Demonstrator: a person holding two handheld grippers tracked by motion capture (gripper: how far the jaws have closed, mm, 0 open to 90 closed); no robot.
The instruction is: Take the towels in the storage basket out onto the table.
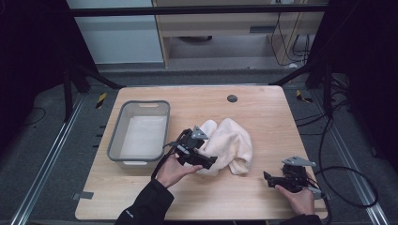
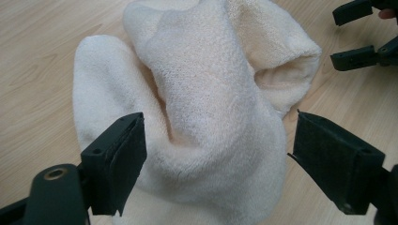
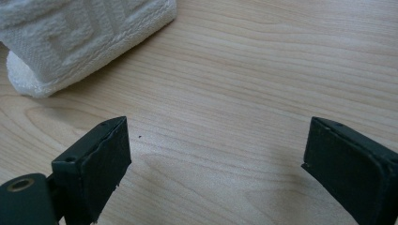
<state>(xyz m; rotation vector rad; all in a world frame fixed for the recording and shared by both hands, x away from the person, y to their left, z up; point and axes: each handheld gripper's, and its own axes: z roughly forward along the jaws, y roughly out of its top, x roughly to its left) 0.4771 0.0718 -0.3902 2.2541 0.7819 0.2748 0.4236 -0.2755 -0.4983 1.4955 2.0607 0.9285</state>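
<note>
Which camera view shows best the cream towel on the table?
The left gripper view: the towel lies large between that gripper's open jaws, its pile and folds plain. The high view shows the whole towel beside the grey basin, but small. The right gripper view catches one corner.

1. Even overhead light brightens the tabletop in the high view; the surroundings fall dark.
2. Ahead of the left claw, the towel is sharp, its folds softly shaded.
3. Both claws' near jaws blur slightly; faint shadow lies between the right claw jaws.
</note>
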